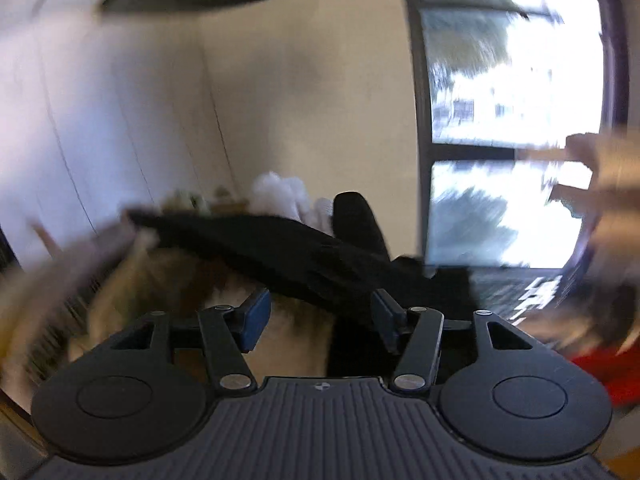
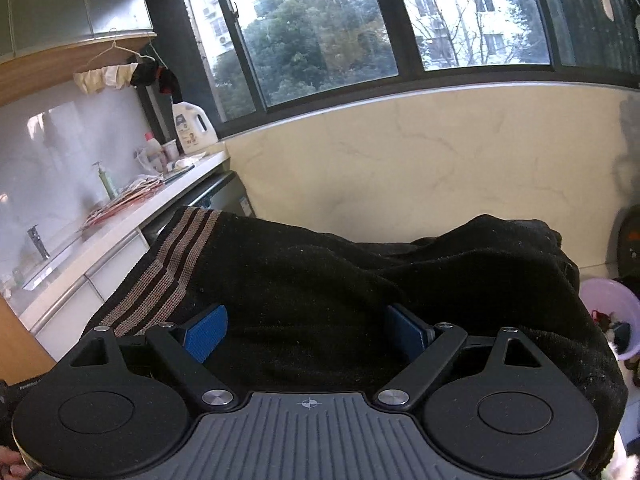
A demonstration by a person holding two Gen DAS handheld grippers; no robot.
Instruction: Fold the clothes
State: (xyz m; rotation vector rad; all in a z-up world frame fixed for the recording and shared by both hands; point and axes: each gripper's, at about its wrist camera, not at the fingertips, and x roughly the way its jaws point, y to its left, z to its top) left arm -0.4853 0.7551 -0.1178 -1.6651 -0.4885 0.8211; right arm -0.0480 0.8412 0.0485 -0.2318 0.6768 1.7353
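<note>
Right wrist view: black sweater (image 2: 320, 280) bunched at 12 o'clock, striped hem (image 2: 168, 276) toward 10, unfolded. Right gripper (image 2: 308, 330) spread wide, gripping nothing. Left gripper (image 1: 320, 312) likewise spread, blurred dark garment (image 1: 280, 252) beyond. Folding apparently barely begun.

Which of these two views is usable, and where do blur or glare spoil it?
Left wrist view: heavy motion blur, window blown out, only the left tongs sharp. Right wrist view: crisp; black garment and right tongs clear, with fisheye bending the window frame.
</note>
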